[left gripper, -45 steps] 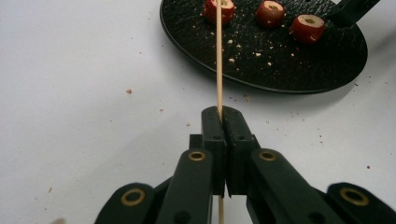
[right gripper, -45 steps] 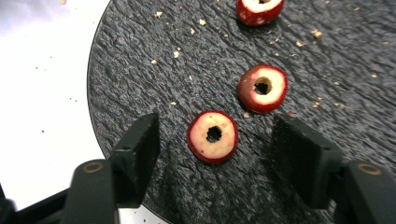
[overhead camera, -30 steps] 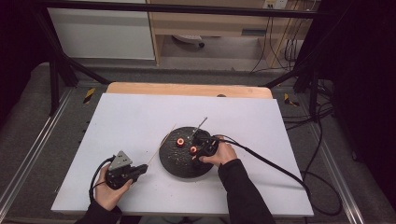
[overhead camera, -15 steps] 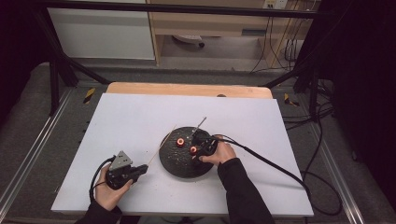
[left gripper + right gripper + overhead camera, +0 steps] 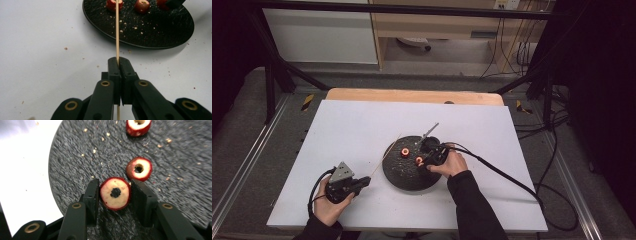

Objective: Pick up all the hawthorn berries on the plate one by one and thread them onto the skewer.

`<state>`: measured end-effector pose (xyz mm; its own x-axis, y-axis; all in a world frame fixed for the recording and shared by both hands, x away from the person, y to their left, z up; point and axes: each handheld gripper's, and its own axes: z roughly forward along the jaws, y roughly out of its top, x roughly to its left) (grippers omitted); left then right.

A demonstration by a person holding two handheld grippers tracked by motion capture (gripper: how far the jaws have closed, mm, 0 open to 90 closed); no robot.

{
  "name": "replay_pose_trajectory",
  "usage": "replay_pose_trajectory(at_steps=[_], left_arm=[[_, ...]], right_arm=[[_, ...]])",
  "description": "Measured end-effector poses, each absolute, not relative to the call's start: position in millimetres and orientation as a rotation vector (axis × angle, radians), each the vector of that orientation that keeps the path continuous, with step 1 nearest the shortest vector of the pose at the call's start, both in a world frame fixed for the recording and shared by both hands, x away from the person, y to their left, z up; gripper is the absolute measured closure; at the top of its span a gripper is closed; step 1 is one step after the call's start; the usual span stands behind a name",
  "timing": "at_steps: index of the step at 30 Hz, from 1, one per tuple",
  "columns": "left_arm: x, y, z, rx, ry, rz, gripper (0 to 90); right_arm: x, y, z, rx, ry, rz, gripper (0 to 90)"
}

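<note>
My right gripper (image 5: pixel 113 192) has just been closing, now gripping a cored red fruit slice (image 5: pixel 115 193); my left gripper (image 5: pixel 119 65) is clamping a thin wooden skewer (image 5: pixel 117 32).

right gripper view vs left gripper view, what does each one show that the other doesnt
Right gripper view alone: the right gripper, its jaws just closed onto a cored red fruit piece, so you look straight at the dark hole through its pale flesh.

Left gripper view alone: the left gripper shut on a thin wooden skewer that points toward the plate, and the crumb-flecked white table.

Both: the black plate with scattered crumbs, and red cored fruit pieces lying on it.
</note>
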<state>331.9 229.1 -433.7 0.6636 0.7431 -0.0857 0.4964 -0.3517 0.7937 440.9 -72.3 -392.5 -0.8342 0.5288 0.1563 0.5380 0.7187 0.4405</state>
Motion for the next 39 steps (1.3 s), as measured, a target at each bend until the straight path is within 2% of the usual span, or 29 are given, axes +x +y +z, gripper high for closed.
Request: replay_pose_trajectory(at_steps=[13, 25, 39], left_arm=[[329.9, 226.3, -433.4, 2.024, 0.953, 0.368, 88.5], [329.2, 223.6, -434.3, 2.019, 0.955, 0.370, 88.5], [326.8, 218.3, -435.8, 2.000, 0.952, 0.386, 88.5]], right_arm=[[427.4, -99.1, -378.3, -1.076, -2.785, -1.085, 60.3], [414.3, -118.8, -385.8, -1.236, -2.560, -1.461, 60.6], [405.2, -122.6, -400.5, -1.383, -2.244, -1.840, 60.7]])
